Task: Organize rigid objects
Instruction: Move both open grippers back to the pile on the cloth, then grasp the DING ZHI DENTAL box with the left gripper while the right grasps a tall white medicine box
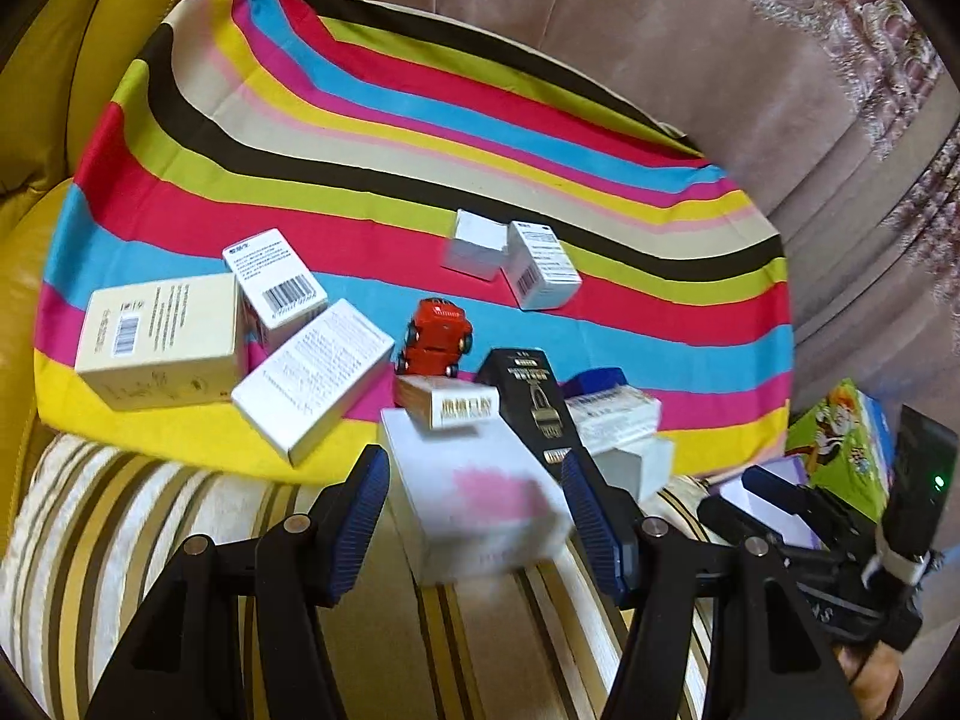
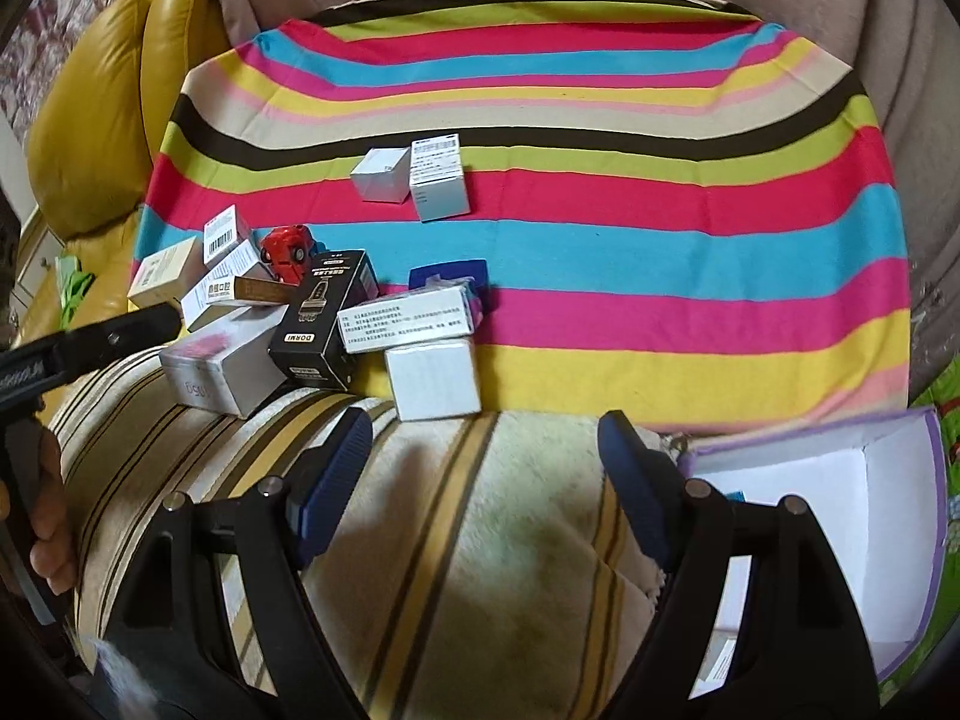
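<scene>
My left gripper is open and straddles a white box with a pink mark, which lies at the cloth's near edge; the pads stand beside it without visibly pressing. Behind it lie a small tan box, a black box and a red toy car. My right gripper is open and empty over the striped blanket, just short of a plain white box. The pink-marked box and the black box also show in the right wrist view.
A striped cloth covers the seat and carries several more white boxes, two of them further back. An open purple-rimmed box sits at the near right. A green cartoon box and a yellow leather armrest flank the cloth.
</scene>
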A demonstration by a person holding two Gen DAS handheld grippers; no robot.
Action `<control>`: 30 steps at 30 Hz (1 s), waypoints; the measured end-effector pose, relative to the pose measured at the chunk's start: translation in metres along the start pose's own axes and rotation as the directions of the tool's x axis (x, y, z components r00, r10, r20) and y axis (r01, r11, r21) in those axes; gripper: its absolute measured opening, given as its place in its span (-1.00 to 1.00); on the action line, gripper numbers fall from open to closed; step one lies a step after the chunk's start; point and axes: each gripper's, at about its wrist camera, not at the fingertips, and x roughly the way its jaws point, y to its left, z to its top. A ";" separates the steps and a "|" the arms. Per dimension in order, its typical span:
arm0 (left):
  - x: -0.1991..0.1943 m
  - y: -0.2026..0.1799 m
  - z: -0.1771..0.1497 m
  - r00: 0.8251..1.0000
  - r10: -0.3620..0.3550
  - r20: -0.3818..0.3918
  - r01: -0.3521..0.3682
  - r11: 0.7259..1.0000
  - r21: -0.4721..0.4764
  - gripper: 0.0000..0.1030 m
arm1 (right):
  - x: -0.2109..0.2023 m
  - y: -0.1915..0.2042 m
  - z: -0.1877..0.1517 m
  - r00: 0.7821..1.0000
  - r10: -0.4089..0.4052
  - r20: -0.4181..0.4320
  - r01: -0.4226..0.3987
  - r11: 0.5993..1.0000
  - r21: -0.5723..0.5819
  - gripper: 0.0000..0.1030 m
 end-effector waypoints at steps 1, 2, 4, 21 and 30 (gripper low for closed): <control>0.004 0.000 0.003 1.000 0.015 -0.008 -0.015 1.000 0.003 0.19 | 0.001 0.002 0.001 1.000 -0.001 -0.001 0.001 1.000 -0.005 0.56; 0.010 0.000 0.006 0.999 0.030 -0.020 -0.030 1.000 0.001 0.19 | 0.004 0.005 0.004 1.000 -0.005 -0.005 0.005 1.000 -0.016 0.58; 0.015 -0.001 0.011 0.999 0.041 -0.030 -0.040 0.999 0.004 0.19 | 0.008 0.010 0.007 1.000 -0.012 -0.013 0.011 0.999 -0.038 0.59; 0.045 0.000 0.022 0.991 0.097 -0.094 -0.097 0.995 0.009 -0.30 | 0.042 0.042 0.030 0.996 -0.050 -0.068 0.036 0.983 -0.182 0.66; 0.040 0.006 0.020 0.995 0.061 -0.076 -0.063 0.998 -0.026 -0.31 | 0.049 0.059 0.031 0.987 -0.147 -0.071 0.105 0.904 -0.414 0.69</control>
